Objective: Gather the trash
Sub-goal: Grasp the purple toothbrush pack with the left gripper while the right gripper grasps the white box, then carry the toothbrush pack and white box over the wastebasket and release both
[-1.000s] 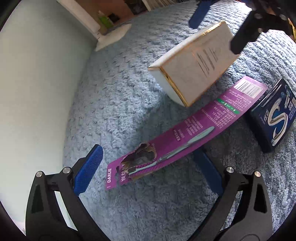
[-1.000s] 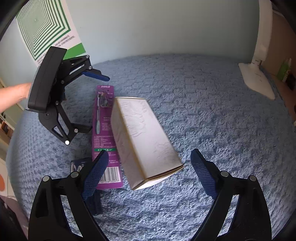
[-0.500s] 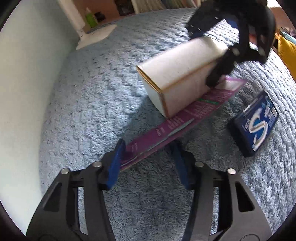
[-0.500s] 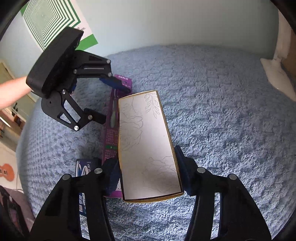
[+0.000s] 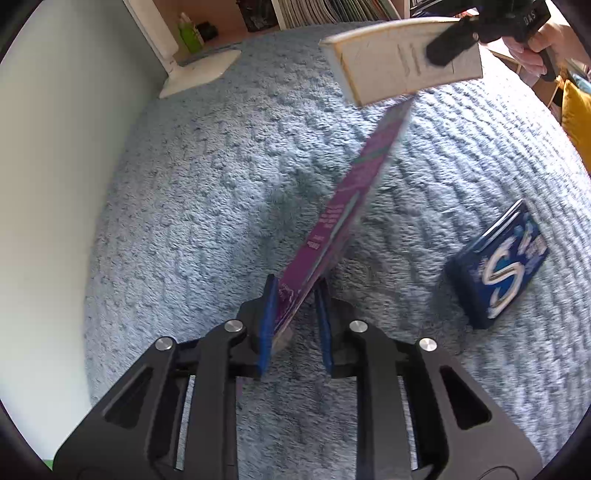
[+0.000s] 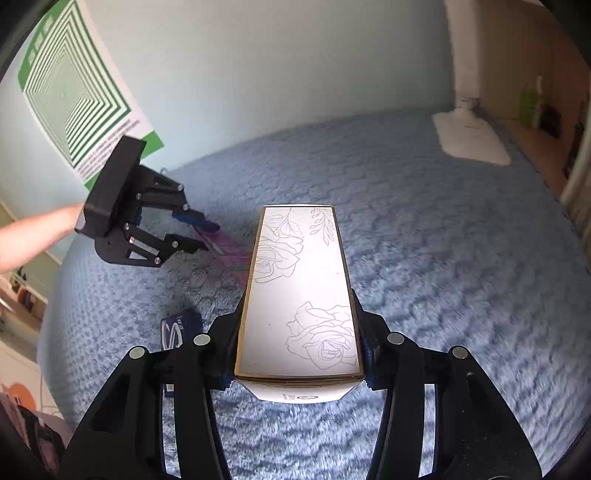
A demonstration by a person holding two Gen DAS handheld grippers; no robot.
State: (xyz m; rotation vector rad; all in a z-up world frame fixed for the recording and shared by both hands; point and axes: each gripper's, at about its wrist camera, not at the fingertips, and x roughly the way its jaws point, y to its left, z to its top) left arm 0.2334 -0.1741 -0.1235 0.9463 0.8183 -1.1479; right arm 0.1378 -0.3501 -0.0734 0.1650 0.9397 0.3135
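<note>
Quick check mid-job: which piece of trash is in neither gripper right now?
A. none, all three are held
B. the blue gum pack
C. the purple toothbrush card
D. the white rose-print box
B: the gum pack lies on the blue blanket, apart from both grippers, while the left gripper is shut on the toothbrush card and the right gripper is shut on the box.

large white "S" on blue pack (image 5: 498, 264), "DAS" on black gripper body (image 5: 530, 16)
</note>
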